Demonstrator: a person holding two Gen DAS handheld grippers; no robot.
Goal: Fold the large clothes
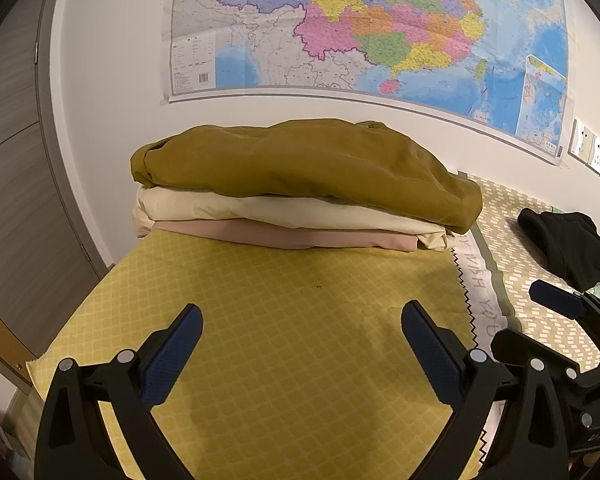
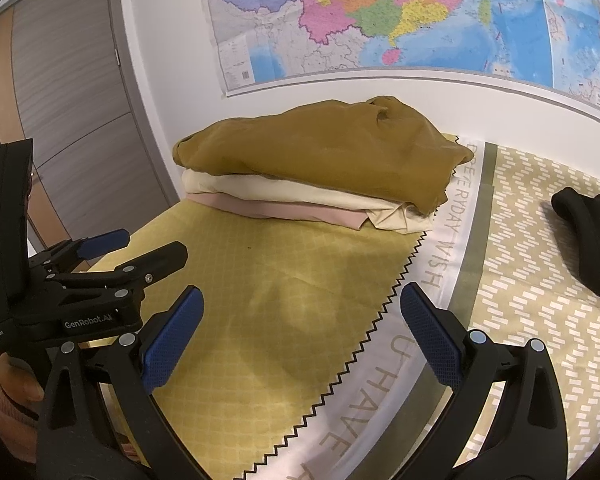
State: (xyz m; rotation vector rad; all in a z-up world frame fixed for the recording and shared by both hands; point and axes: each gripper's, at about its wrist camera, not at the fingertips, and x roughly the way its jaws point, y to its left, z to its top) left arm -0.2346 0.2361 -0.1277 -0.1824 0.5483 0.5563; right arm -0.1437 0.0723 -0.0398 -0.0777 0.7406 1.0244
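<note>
Both hand-held grippers, left [image 1: 302, 344] and right [image 2: 302, 326], gape empty. At 12 o'clock the folded stack [image 1: 300, 188] sits; the black garment [image 2: 588, 236] at 3 o'clock could snag unevenly.

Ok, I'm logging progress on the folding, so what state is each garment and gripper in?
Mustard garment: folded, top of the stack.
Cream garment: folded, middle layer.
Pink garment: folded, bottom layer.
Black garment: unfolded, crumpled apart from the stack.
Left gripper: open, holding nothing.
Right gripper: open, holding nothing.
</note>
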